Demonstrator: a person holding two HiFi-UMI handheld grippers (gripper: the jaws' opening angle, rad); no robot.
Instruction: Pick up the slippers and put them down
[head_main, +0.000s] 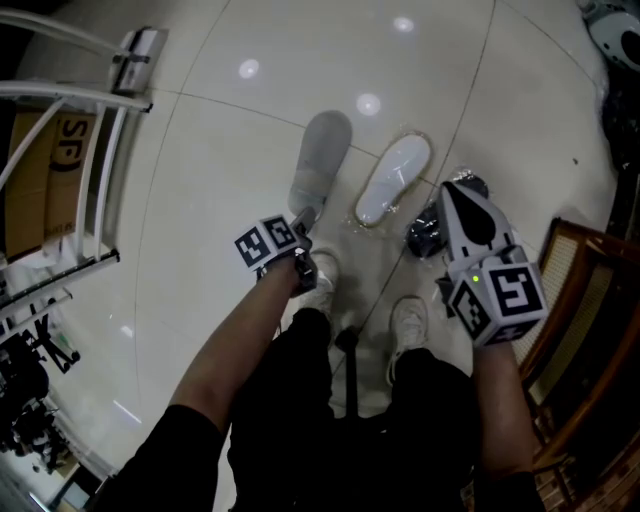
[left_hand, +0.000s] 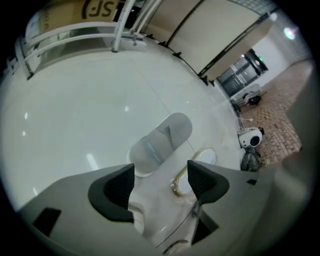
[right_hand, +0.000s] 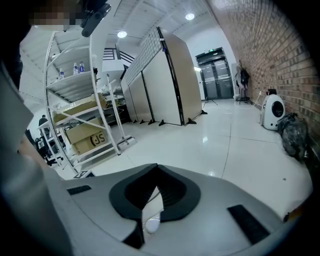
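Two slippers lie side by side on the glossy white floor. The grey slipper (head_main: 320, 160) is on the left, and the white slipper (head_main: 393, 180), in clear wrap, is on the right. My left gripper (head_main: 303, 222) points steeply down just short of the grey slipper's near end, open, with nothing between its pads. In the left gripper view the grey slipper (left_hand: 161, 139) and white slipper (left_hand: 198, 170) lie past the gripper (left_hand: 159, 181). My right gripper (head_main: 452, 192) hovers right of the white slipper, shut; its pads (right_hand: 156, 192) meet with nothing held.
A metal rack (head_main: 95, 150) holding a cardboard box stands at the left. A wooden chair (head_main: 585, 300) is at the right, and a dark bag (head_main: 428, 236) lies under my right gripper. The person's white shoes (head_main: 408, 325) stand close behind the slippers. Partition panels (right_hand: 167, 80) and a brick wall lie farther off.
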